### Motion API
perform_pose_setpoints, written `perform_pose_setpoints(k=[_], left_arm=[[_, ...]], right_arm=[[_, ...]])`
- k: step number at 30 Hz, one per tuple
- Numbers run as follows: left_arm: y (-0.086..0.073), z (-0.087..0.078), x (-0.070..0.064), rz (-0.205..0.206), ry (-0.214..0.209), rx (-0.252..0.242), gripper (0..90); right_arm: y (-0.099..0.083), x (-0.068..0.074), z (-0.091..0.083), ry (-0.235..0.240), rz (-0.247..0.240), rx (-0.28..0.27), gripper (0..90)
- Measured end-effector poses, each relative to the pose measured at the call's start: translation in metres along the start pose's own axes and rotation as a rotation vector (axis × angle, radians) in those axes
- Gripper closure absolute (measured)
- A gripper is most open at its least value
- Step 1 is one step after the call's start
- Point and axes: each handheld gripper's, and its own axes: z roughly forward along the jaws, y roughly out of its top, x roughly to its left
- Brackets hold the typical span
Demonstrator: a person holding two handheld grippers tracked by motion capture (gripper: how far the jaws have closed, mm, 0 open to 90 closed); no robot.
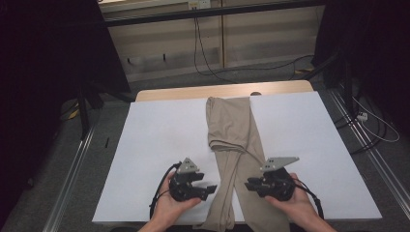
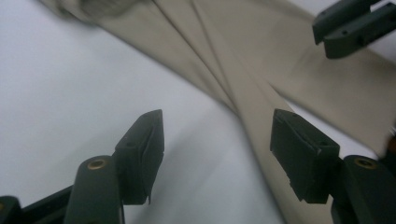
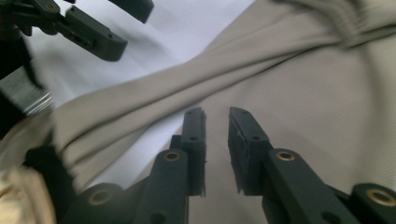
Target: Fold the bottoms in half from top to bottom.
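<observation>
You're lined up to grab the trousers, which lie lengthwise down the middle of the white surface, legs toward you. Left tool gapes wide, holding nothing; right tool is nearly closed, also holding nothing, just over the right leg. Next, I'd guess: pinch each leg hem. Dark room, cables on the floor.

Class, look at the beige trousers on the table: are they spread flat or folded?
Folded: the beige trousers lie lengthwise in a narrow strip, their legs overlapping.
</observation>
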Motion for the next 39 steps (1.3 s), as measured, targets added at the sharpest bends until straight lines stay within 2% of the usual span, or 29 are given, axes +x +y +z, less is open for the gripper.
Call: perform_pose_setpoints(k=[1, 2, 4, 5, 6, 7, 8, 9, 10, 11, 12, 13, 14, 15, 16, 18, 19, 20, 21, 24, 26, 29, 34, 36, 38, 39], left_arm=[[-0.004, -0.001, -0.005, 0.001, -0.014, 0.02, 38.5], [-0.008, -0.001, -0.009, 0.019, -0.029, 0.042, 38.8], [-0.015, 0.0, -0.018, 0.039, -0.059, 0.068, 42.7], [-0.017, 0.001, -0.022, 0.047, -0.065, 0.088, 43.8], [-0.018, 0.002, -0.026, 0.069, -0.045, 0.085, 43.1], [-0.017, 0.003, -0.029, 0.108, -0.032, 0.092, 42.0], [-0.017, 0.005, -0.031, 0.129, -0.025, 0.091, 44.1], [-0.017, 0.005, -0.032, 0.135, -0.005, 0.092, 47.7], [-0.017, 0.004, -0.033, 0.16, 0.008, 0.096, 54.4], [-0.017, 0.004, -0.033, 0.171, -0.008, 0.097, 64.2], [-0.018, 0.004, -0.033, 0.147, -0.073, 0.1, 77.2], [-0.018, 0.005, -0.036, 0.154, -0.084, 0.104, 82.3], [-0.018, 0.005, -0.041, 0.179, -0.066, 0.108, 83.9], [-0.016, 0.005, -0.043, 0.183, -0.072, 0.119, 88.7], [-0.015, 0.007, -0.043, 0.162, -0.086, 0.114, 90.0], [-0.012, 0.007, -0.041, 0.147, -0.125, 0.109, 90.0], [-0.01, 0.005, -0.039, 0.128, -0.149, 0.095, 90.0], [-0.008, 0.002, -0.038, 0.111, -0.171, 0.084, 90.0], [-0.005, -0.003, -0.037, 0.102, -0.181, 0.057, 90.0], [0.003, -0.016, -0.034, 0.067, -0.217, -0.012, 90.0], [0.008, -0.024, -0.032, 0.061, -0.223, -0.054, 90.0], [0.016, -0.032, -0.03, 0.043, -0.251, -0.103, 90.0], [0.023, -0.043, -0.033, 0.052, -0.27, -0.146, 90.0], [0.024, -0.045, -0.035, 0.06, -0.276, -0.149, 90.0], [0.023, -0.044, -0.036, 0.057, -0.284, -0.147, 90.0], [0.022, -0.043, -0.037, 0.056, -0.289, -0.142, 90.0]], right_arm=[[-0.005, 0.006, 0.0, 0.019, 0.004, 0.009, 77.7], [-0.009, 0.012, 0.0, 0.029, -0.001, 0.02, 77.7], [-0.016, 0.023, 0.0, 0.03, -0.028, 0.042, 75.2], [-0.019, 0.027, 0.0, 0.034, -0.026, 0.041, 74.1], [-0.021, 0.031, 0.0, 0.044, -0.033, 0.045, 73.8], [-0.023, 0.035, 0.002, 0.024, -0.057, 0.047, 72.0], [-0.024, 0.039, 0.004, 0.011, -0.072, 0.049, 70.0], [-0.024, 0.041, 0.007, 0.02, -0.079, 0.057, 68.0], [-0.025, 0.044, 0.01, 0.008, -0.087, 0.072, 65.8], [-0.027, 0.047, 0.014, -0.023, -0.107, 0.085, 66.6], [-0.027, 0.05, 0.015, -0.042, -0.145, 0.08, 66.5], [-0.027, 0.052, 0.016, -0.053, -0.163, 0.082, 66.5], [-0.027, 0.053, 0.016, -0.06, -0.163, 0.078, 66.8], [-0.027, 0.053, 0.016, -0.063, -0.165, 0.083, 67.2], [-0.026, 0.053, 0.017, -0.062, -0.16, 0.09, 68.2], [-0.025, 0.054, 0.017, -0.075, -0.155, 0.09, 72.0], [-0.025, 0.055, 0.017, -0.08, -0.158, 0.09, 76.6], [-0.025, 0.056, 0.017, -0.086, -0.156, 0.085, 86.8], [-0.025, 0.055, 0.018, -0.095, -0.149, 0.079, 89.1], [-0.023, 0.053, 0.019, -0.075, -0.12, 0.067, 89.8], [-0.019, 0.054, 0.021, -0.044, -0.094, 0.054, 89.8], [-0.01, 0.059, 0.023, -0.032, -0.092, 0.019, 89.8], [-0.006, 0.068, 0.033, 0.008, -0.063, 0.045, 89.5], [-0.005, 0.071, 0.037, 0.036, -0.077, 0.056, 89.0], [-0.005, 0.071, 0.037, 0.125, -0.061, 0.048, 86.7], [-0.005, 0.072, 0.035, 0.119, -0.065, 0.046, 84.2]])
